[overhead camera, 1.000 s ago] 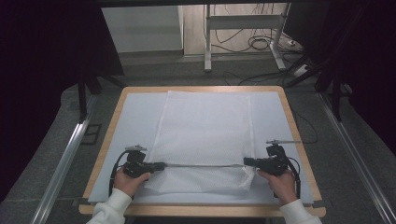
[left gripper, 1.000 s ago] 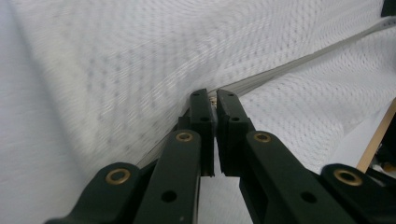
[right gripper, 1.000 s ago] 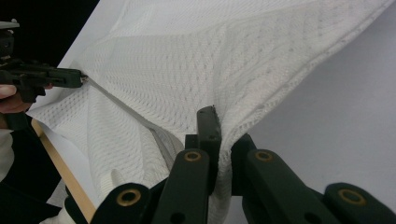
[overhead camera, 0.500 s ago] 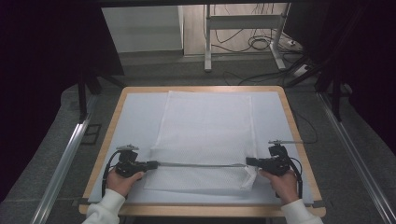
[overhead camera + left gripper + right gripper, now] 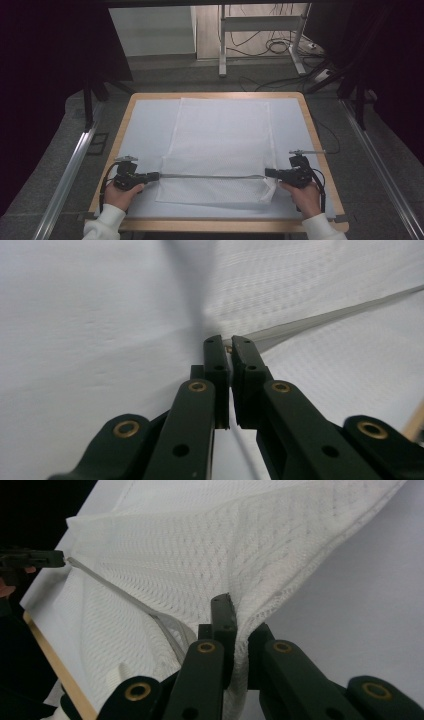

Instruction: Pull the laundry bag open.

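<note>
Two grippers hold one white towel (image 5: pixel 220 145), which lies flat on the pale sheet covering the table (image 5: pixel 320 150), its near edge lifted and pulled into a taut line between the hands. The left gripper (image 5: pixel 154 175) has its jaws pressed together on the towel's near left corner; in the left gripper view the left gripper (image 5: pixel 230 347) shows only a sliver of hem at the tips, so that bite looks thin. The right gripper (image 5: pixel 267 173) pinches the near right corner, and in the right gripper view the cloth (image 5: pixel 220 545) wraps well over the jaw.

Judgement: this is the start of a fold. To do it well, keep the tension even, lift both corners level, carry them forward together, and avoid tugging sideways, or the left corner could slip.
</note>
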Available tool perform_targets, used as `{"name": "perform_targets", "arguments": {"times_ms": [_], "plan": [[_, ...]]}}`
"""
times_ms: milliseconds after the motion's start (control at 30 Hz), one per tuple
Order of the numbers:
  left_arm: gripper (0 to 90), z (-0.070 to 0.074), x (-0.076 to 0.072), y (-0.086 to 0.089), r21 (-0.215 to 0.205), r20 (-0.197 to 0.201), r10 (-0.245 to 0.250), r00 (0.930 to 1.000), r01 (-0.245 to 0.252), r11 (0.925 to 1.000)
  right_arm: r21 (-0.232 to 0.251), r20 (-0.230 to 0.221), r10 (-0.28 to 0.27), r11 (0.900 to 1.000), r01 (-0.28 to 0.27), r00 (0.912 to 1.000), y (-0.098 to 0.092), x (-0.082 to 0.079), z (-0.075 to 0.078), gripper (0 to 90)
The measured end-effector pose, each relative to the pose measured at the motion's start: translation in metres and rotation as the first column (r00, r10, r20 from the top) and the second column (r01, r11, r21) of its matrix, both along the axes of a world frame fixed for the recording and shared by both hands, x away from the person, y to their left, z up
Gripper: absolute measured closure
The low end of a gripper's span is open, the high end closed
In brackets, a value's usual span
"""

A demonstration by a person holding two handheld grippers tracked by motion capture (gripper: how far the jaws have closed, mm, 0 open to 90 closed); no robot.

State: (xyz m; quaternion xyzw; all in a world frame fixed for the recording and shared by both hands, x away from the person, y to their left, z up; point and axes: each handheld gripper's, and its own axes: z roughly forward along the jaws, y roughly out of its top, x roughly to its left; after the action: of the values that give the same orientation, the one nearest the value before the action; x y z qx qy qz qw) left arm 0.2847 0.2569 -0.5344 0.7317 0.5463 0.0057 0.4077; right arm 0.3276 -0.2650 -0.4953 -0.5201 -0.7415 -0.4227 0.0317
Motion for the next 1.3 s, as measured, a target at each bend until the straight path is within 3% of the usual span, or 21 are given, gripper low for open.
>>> {"name": "perform_targets", "arguments": {"times_ms": [67, 367, 700, 1100, 1167, 1200, 1300], "plan": [[87.5, -0.001, 0.0, 0.003, -0.017, -0.008, 0.0, 1.0, 0.0, 0.9999, 0.003, -0.005, 0.002, 1.0, -0.002, 1.0, -0.001, 0.001, 0.0, 88.3], [87.5, 0.001, -0.002, 0.0, 0.003, 0.002, -0.007, 1.0, 0.007, 1.0, -0.001, 0.001, 0.002, 1.0, -0.002, 1.0, 0.0, 0.0, 0.0, 88.3], [87.4, 0.001, -0.001, -0.002, -0.015, 0.007, -0.001, 1.0, 0.001, 0.9999, 0.021, 0.005, 0.0, 1.0, 0.0, 1.0, -0.002, -0.001, 0.002, 87.9], [87.2, 0.005, -0.011, -0.005, -0.002, 0.033, -0.007, 0.9994, 0.007, 1.0, 0.016, 0.009, 0.011, 1.0, -0.011, 0.9999, -0.004, 0.003, 0.0, 86.8], [85.8, 0.004, -0.012, -0.006, 0.006, 0.053, -0.004, 0.9986, 0.004, 1.0, -0.006, 0.013, 0.009, 1.0, -0.009, 0.9999, -0.003, 0.002, 0.0, 75.6], [79.7, 0.003, -0.012, -0.006, 0.011, 0.063, 0.0, 0.998, -0.001, 0.9999, -0.025, 0.029, -0.003, 1.0, 0.004, 0.9996, -0.004, 0.001, 0.001, 65.2], [63.4, 0.005, -0.015, -0.006, 0.03, 0.12, 0.025, 0.9925, -0.028, 0.9991, -0.06, 0.056, -0.05, 0.997, 0.053, 0.9972, -0.007, -0.003, 0.004, 46.9]]}}
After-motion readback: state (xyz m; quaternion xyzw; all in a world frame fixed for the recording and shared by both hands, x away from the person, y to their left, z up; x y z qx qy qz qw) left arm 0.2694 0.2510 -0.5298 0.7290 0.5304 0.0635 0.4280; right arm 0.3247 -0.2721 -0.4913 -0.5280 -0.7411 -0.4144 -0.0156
